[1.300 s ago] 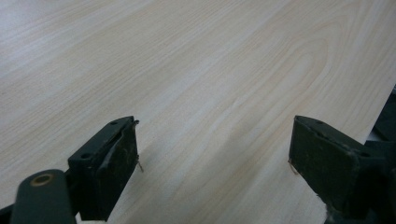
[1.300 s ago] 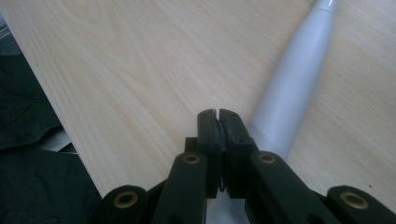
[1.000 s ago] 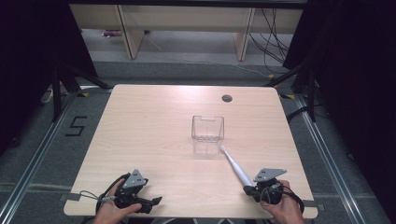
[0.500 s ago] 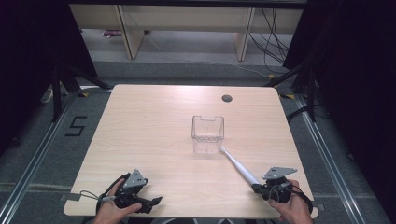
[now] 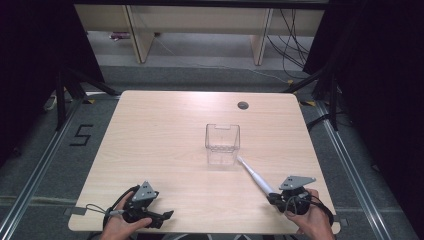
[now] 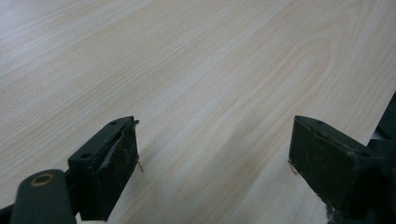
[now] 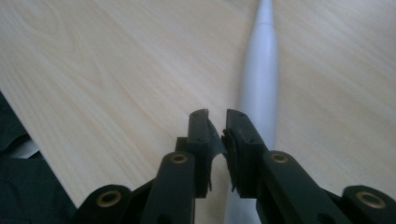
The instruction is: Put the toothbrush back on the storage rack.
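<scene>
Pale surface (image 5: 165,135): white wand (image 5: 254,175) points toward box (image 5: 222,144); right tongs (image 5: 276,198), barely parted and just opening, at its near end; left tongs (image 5: 165,215) wide, empty.

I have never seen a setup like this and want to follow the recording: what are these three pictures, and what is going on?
A person sits at a wooden table with a handheld two-jaw gripper in each hand. The high view looks down from above; each of the other two rides on one gripper. The left gripper rests near the table's edge, jaws wide apart, nothing between them. The right gripper has just been opening its jaws slightly; the white tapered tool lies on the table just beside them, not clamped. Its tip reaches a clear plastic box.
</scene>
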